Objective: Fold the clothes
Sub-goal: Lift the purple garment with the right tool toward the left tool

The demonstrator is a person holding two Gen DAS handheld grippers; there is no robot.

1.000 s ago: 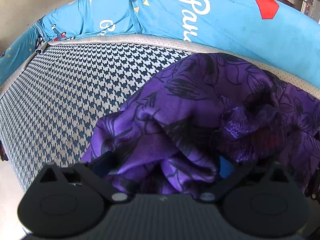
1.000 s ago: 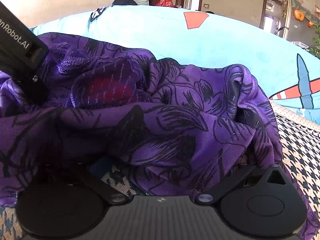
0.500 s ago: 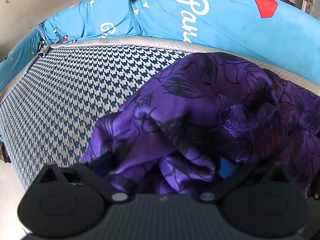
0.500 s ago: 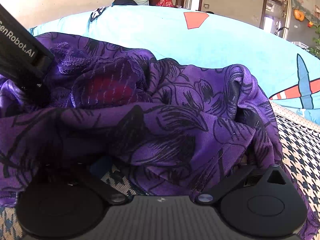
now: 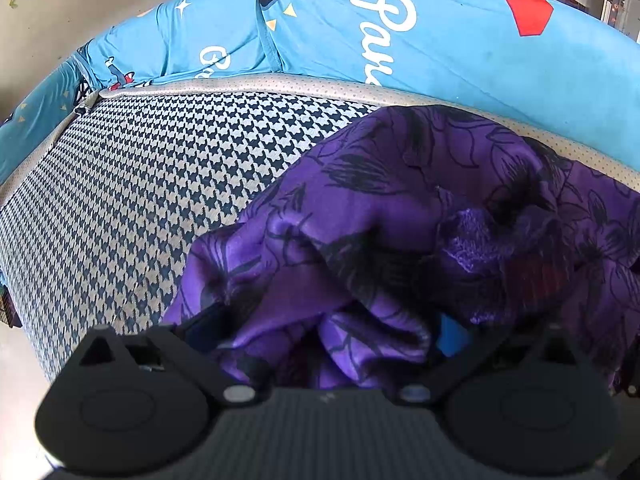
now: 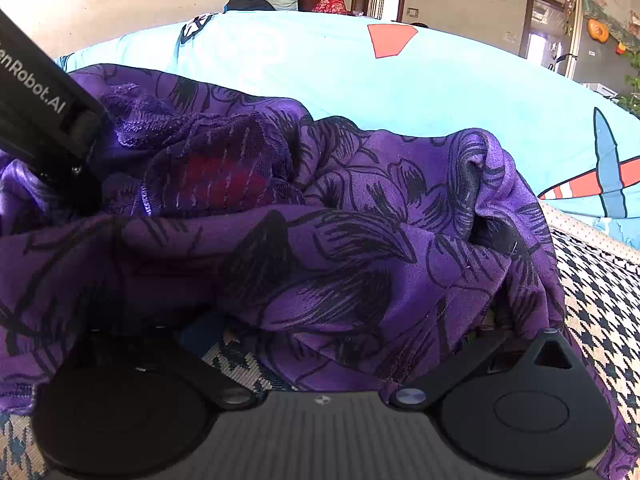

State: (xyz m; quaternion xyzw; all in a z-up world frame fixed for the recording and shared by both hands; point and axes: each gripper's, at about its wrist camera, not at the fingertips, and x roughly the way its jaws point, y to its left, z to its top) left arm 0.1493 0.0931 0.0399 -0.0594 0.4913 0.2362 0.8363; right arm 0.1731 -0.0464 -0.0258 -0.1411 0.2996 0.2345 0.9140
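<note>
Purple garment (image 5: 400, 216), bunched centre frame over both grippers, whose finger states cannot be told: risk of slippery folds sliding apart when lifted.

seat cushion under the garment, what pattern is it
The seat cushion is a navy-and-cream houndstooth check, clearest in the left wrist view.
</note>
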